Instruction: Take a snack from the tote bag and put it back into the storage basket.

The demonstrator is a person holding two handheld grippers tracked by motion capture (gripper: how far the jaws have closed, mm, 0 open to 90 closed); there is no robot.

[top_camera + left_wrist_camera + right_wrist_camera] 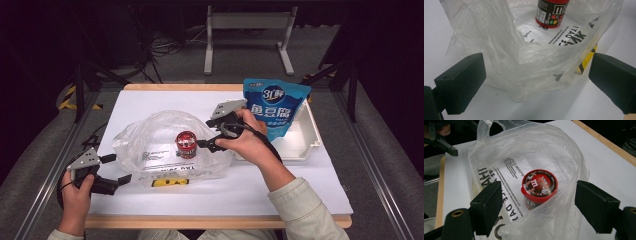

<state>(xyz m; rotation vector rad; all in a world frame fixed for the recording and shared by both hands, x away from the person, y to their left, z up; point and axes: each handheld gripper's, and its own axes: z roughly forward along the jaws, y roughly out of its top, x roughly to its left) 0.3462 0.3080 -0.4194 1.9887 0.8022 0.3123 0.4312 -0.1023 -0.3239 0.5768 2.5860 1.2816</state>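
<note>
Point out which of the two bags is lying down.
The clear plastic bag, flat on the table with the red tub inside; the blue pouch stands upright in the white tray.

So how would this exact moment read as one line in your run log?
stage: bagging | red candy tub upright inside clear plastic bag | left gripper open at bag edge | right gripper open, near tub | blue pouch waiting in white tray

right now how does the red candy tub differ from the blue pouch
The red candy tub is a small rigid round container standing upright inside the clear plastic bag; the blue pouch is a larger, flat soft pack leaning up in the white tray. The tub sits between the open right gripper jaws; the pouch is beyond that hand, untouched. Both are sealed snack packs with printed labels.
</note>
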